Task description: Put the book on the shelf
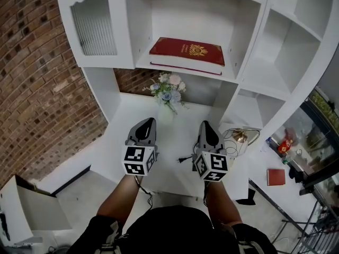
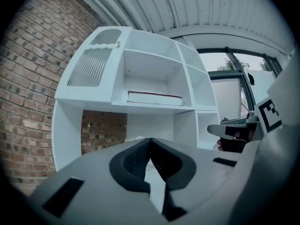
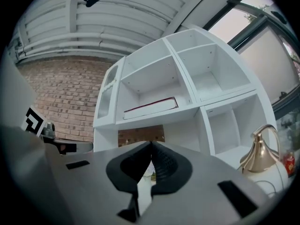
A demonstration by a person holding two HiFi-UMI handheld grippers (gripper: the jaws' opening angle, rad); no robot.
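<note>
A red book (image 1: 187, 54) with a gold emblem lies flat in the middle compartment of the white shelf unit (image 1: 249, 73). From the side its white page edge shows as the book (image 2: 154, 98) and the book (image 3: 151, 108) on the shelf board. Both grippers hang side by side over the white desk, well below and in front of the book. My left gripper (image 1: 148, 121) is shut with nothing between its jaws, tips touching (image 2: 150, 139). My right gripper (image 1: 205, 125) is likewise shut and empty (image 3: 151, 144).
A small flower bouquet (image 1: 168, 93) stands at the back of the white desk (image 1: 175, 157). A gold bell-shaped lamp (image 1: 241, 136) sits at the right, also the lamp (image 3: 263, 156). Brick wall (image 1: 37, 78) lies left. A red booklet (image 1: 275, 177) lies on the floor at right.
</note>
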